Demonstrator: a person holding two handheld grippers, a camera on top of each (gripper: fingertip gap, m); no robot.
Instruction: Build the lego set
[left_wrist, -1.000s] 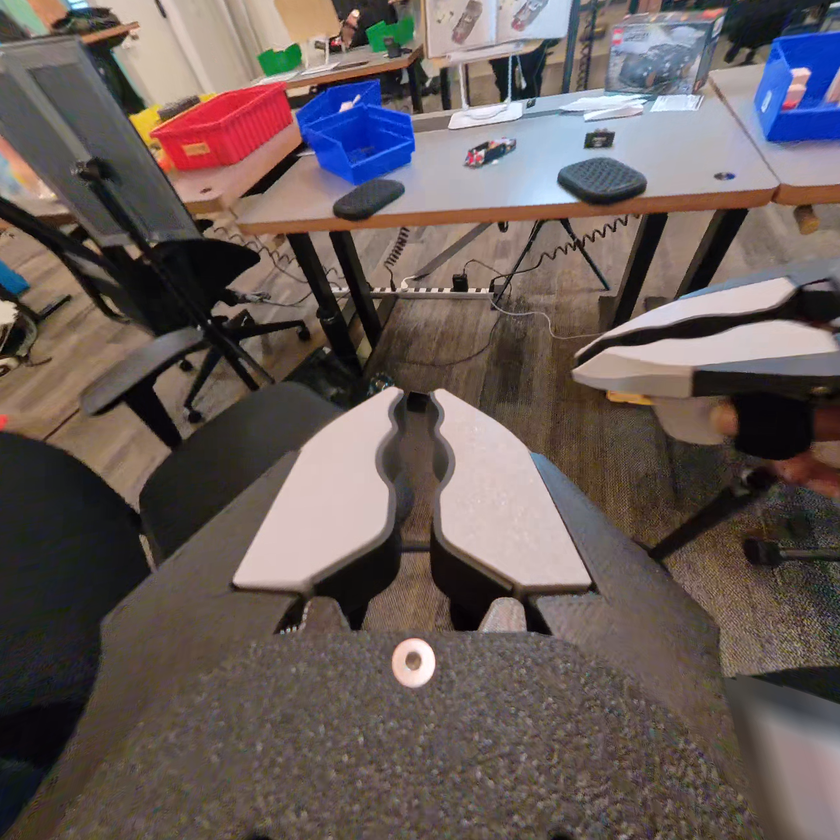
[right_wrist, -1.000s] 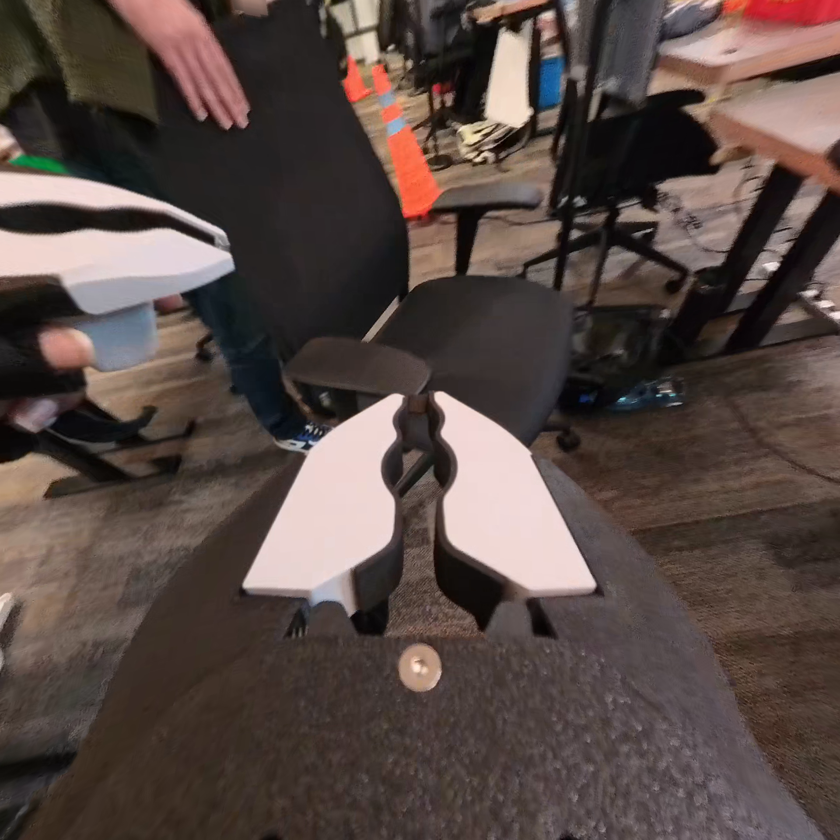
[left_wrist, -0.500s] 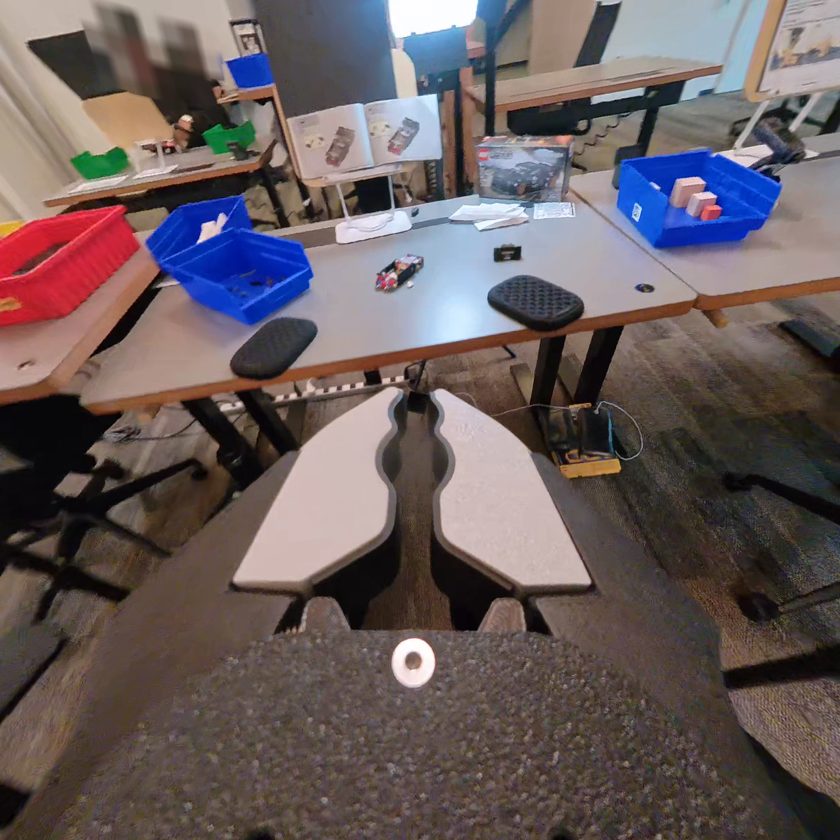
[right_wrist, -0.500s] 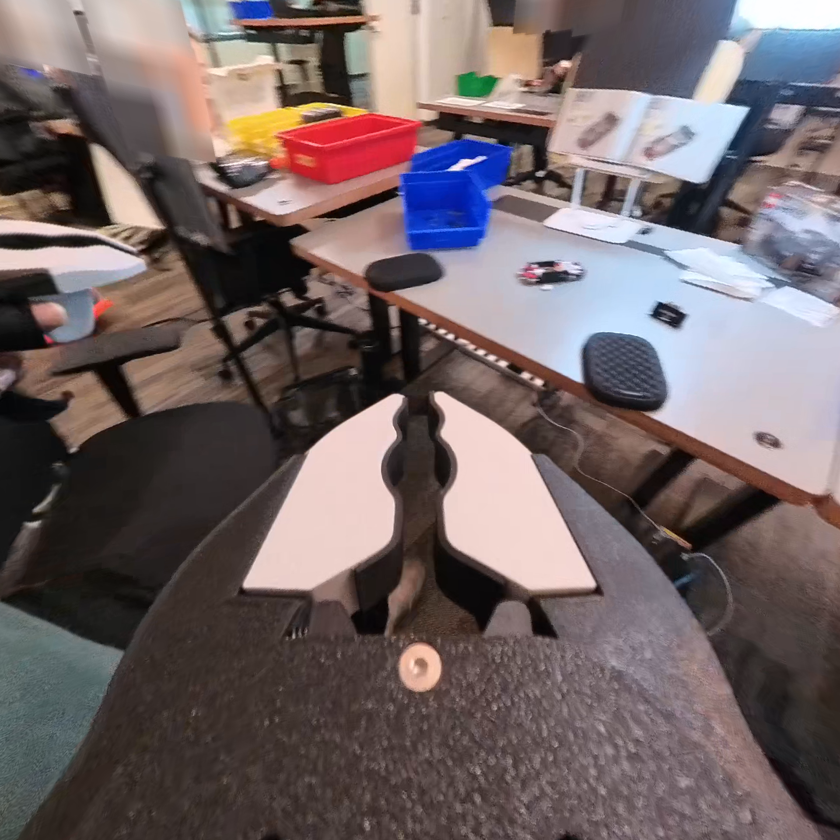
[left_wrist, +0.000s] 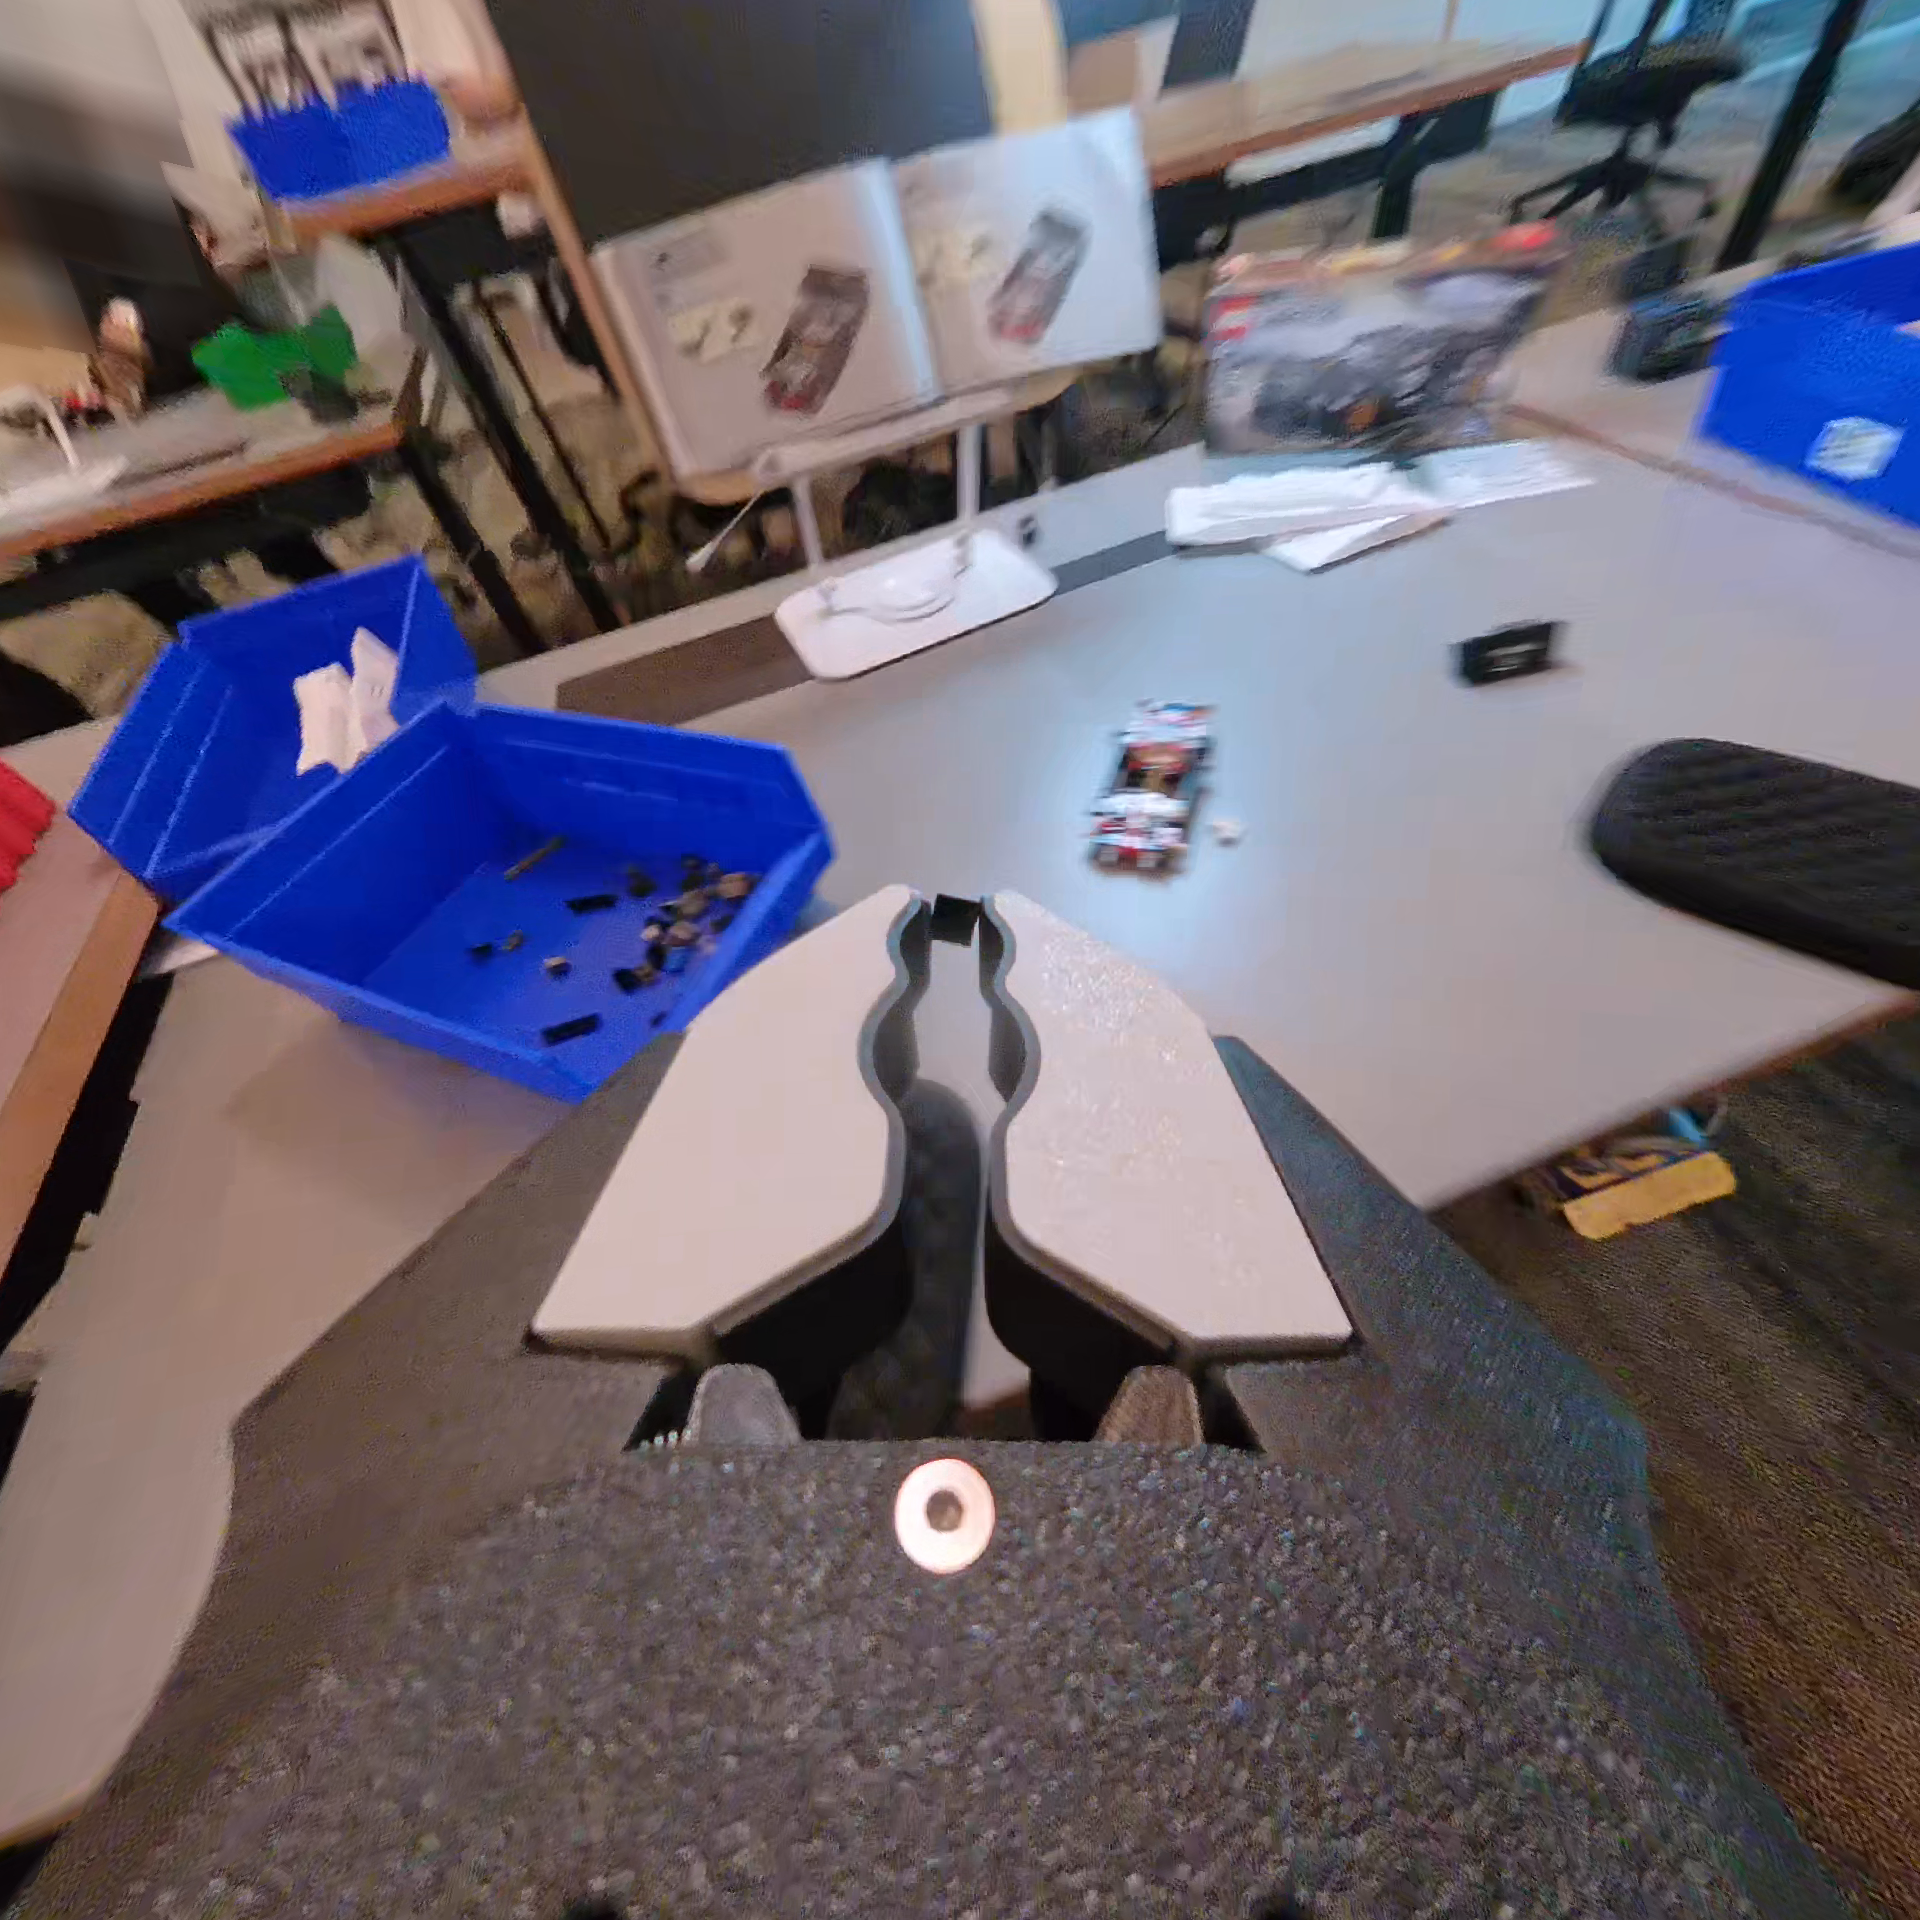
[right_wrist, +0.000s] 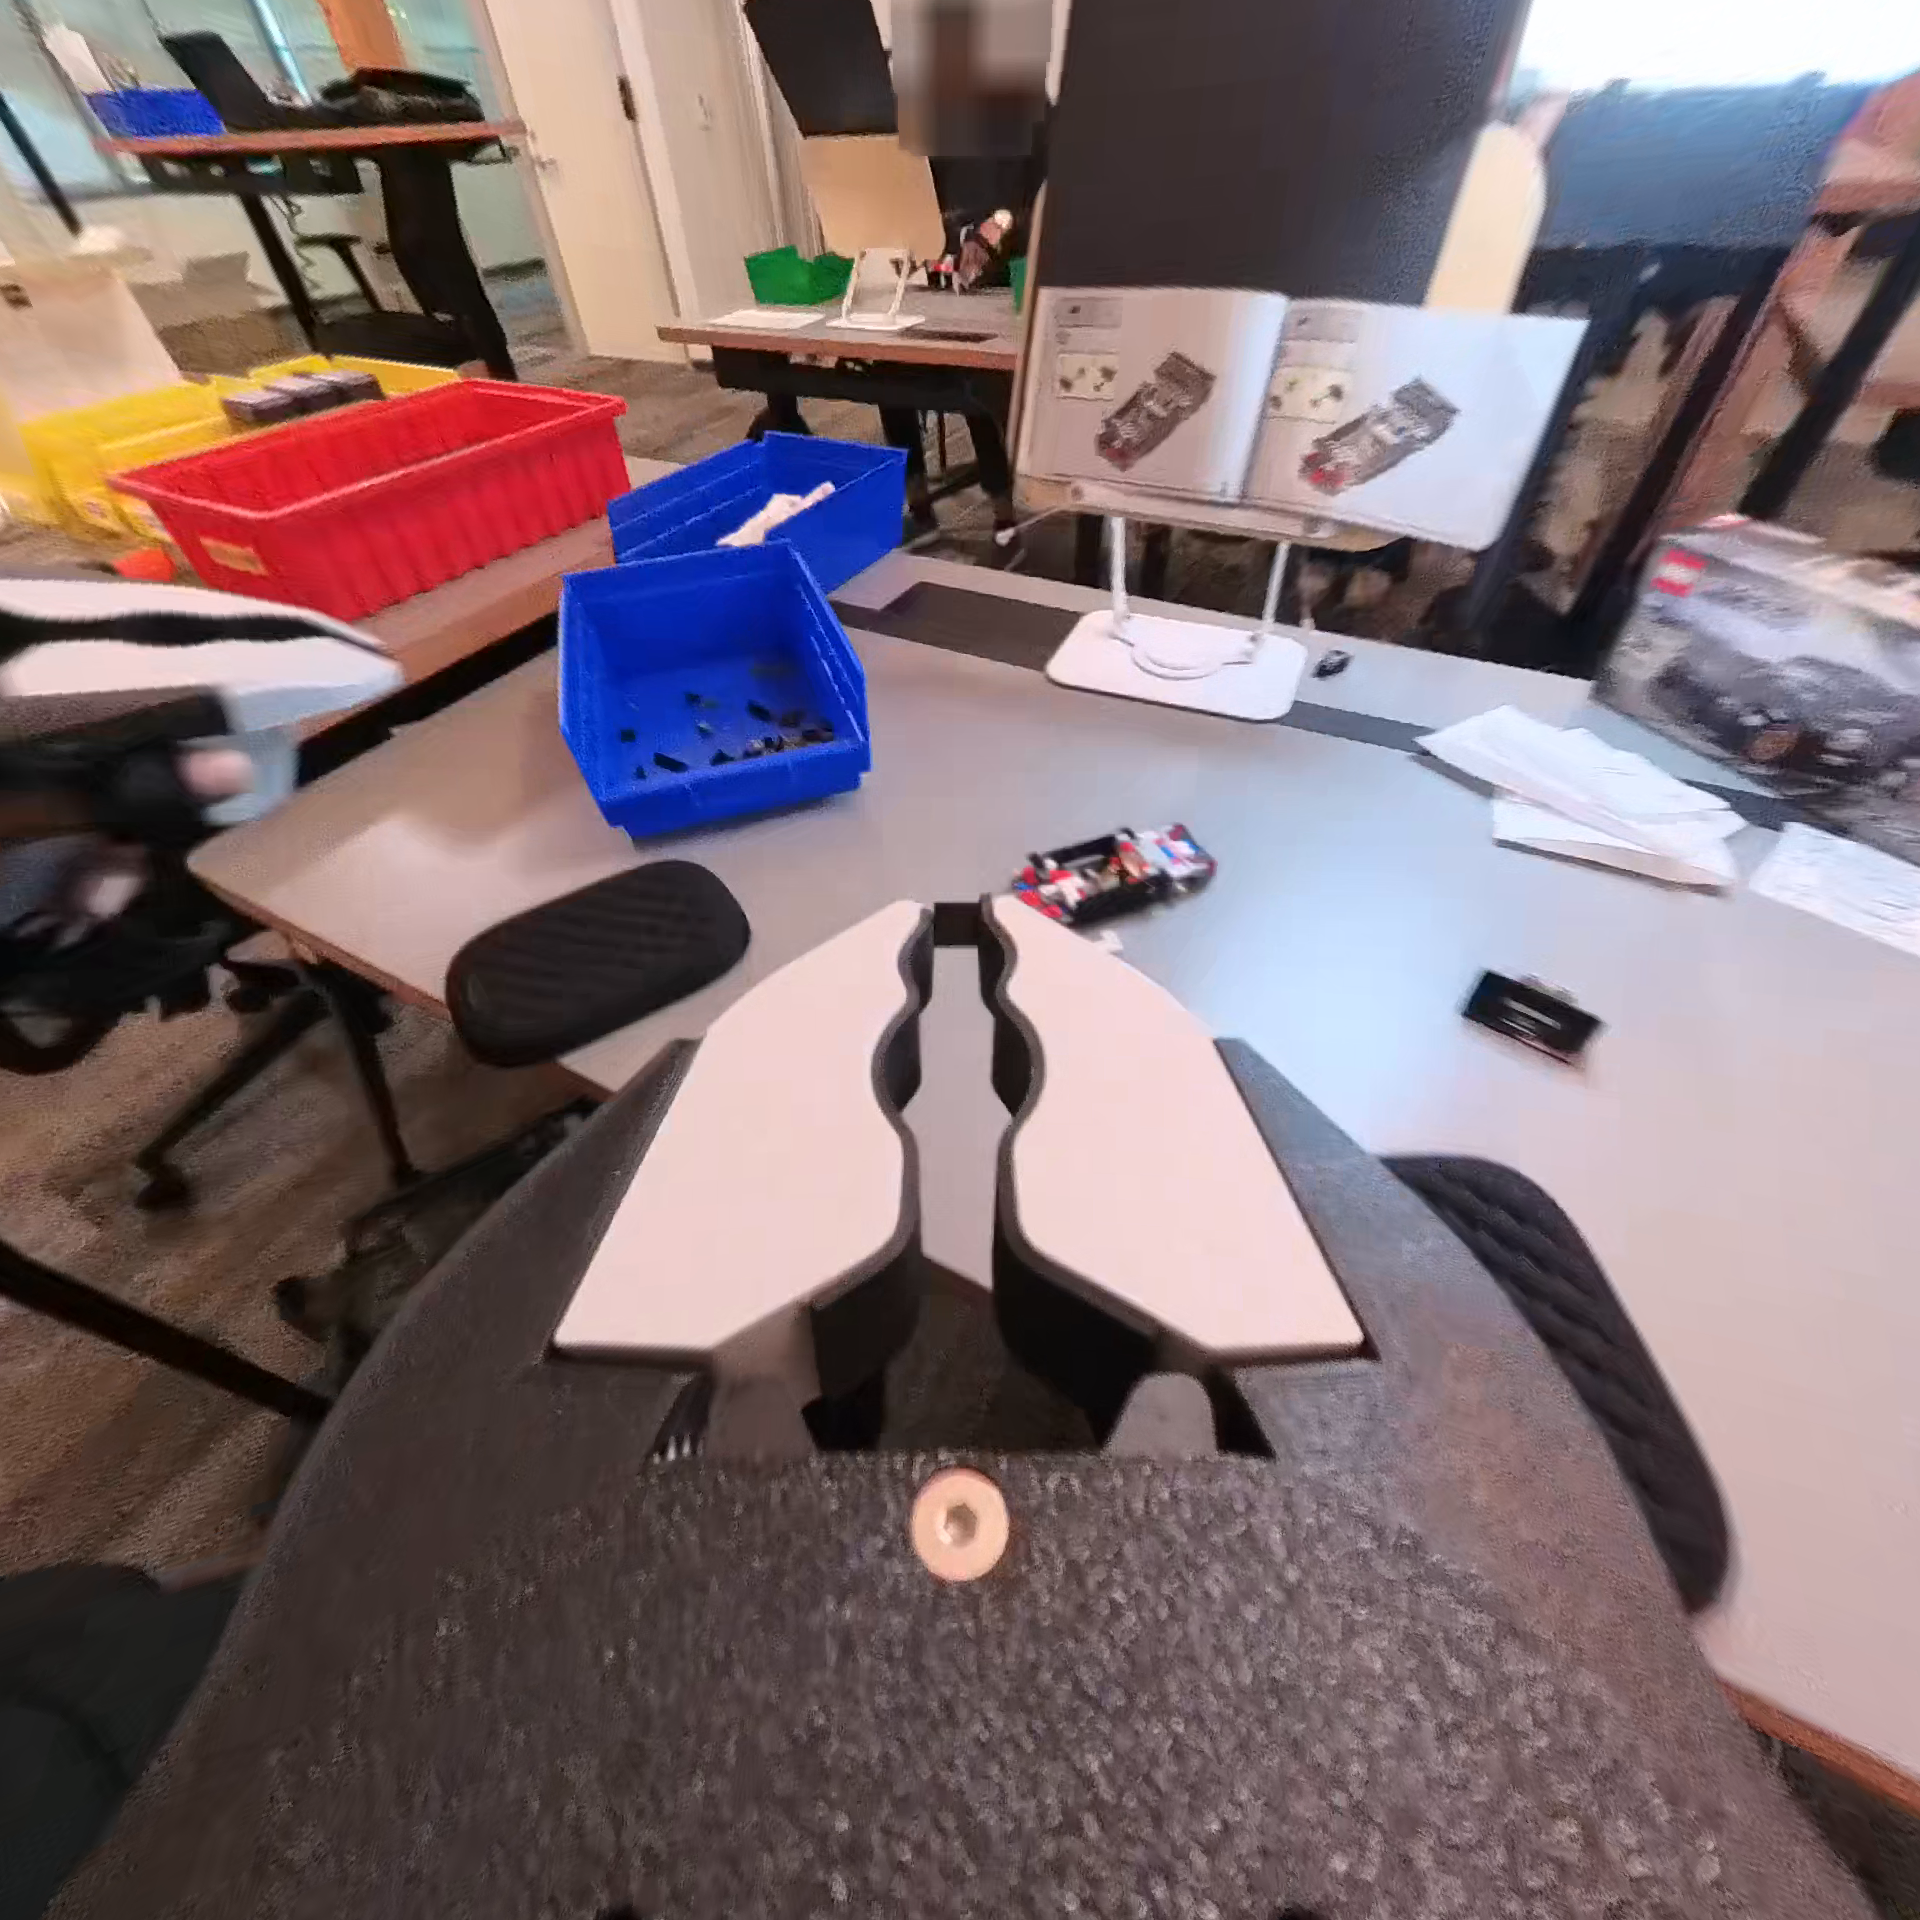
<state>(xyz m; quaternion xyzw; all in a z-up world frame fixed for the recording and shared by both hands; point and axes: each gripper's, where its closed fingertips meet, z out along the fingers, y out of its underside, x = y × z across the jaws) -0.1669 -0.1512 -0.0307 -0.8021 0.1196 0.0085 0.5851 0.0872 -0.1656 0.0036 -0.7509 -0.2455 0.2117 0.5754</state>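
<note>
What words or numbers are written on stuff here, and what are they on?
I can't read any of it.
box: logo and print, blurred.
open booklet: print too small.
blue bin sticker: blurred.
red bin label: blurred.
papers: print too small.

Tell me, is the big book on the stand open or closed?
Open. The book rests spread on its white stand, with two pages showing car pictures side by side.

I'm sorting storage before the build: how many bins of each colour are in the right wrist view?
Blue bins: 3
Red bin: 1
Yellow bin: 1
Green bin: 1
Total: 6
</note>
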